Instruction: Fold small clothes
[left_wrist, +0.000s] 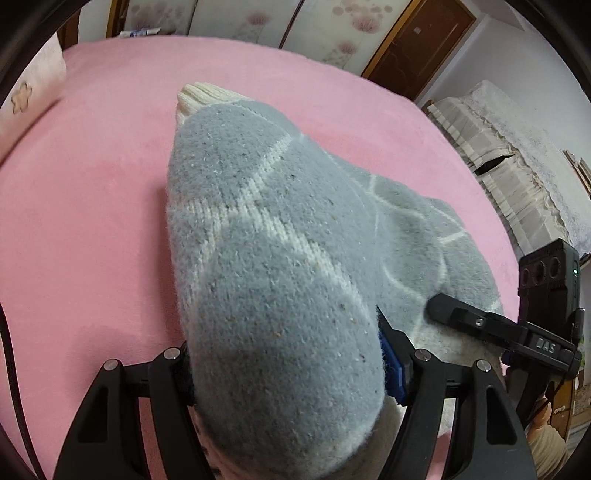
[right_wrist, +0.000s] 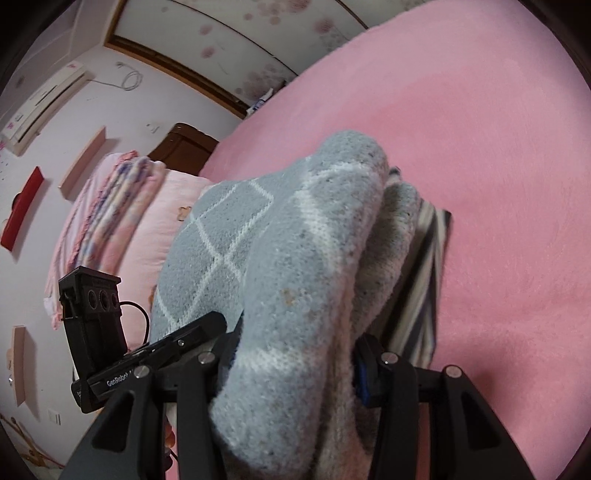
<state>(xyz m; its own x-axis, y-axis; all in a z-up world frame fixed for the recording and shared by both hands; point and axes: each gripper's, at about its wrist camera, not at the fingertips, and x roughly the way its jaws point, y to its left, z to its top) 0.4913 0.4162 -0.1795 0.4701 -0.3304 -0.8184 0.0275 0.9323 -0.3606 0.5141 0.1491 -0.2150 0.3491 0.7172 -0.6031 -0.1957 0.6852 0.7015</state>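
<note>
A pink bed (left_wrist: 92, 221) fills both views, with pillows (right_wrist: 122, 206) at its head. The grey knitted garment (left_wrist: 266, 258) hangs above the bed, bunched between both grippers. The left gripper (left_wrist: 284, 365) clamps one thick fold; the right gripper (right_wrist: 291, 365) grips another beside it. A striped cloth (right_wrist: 428, 266) lies on the bed beneath the garment, half hidden by it.
</note>
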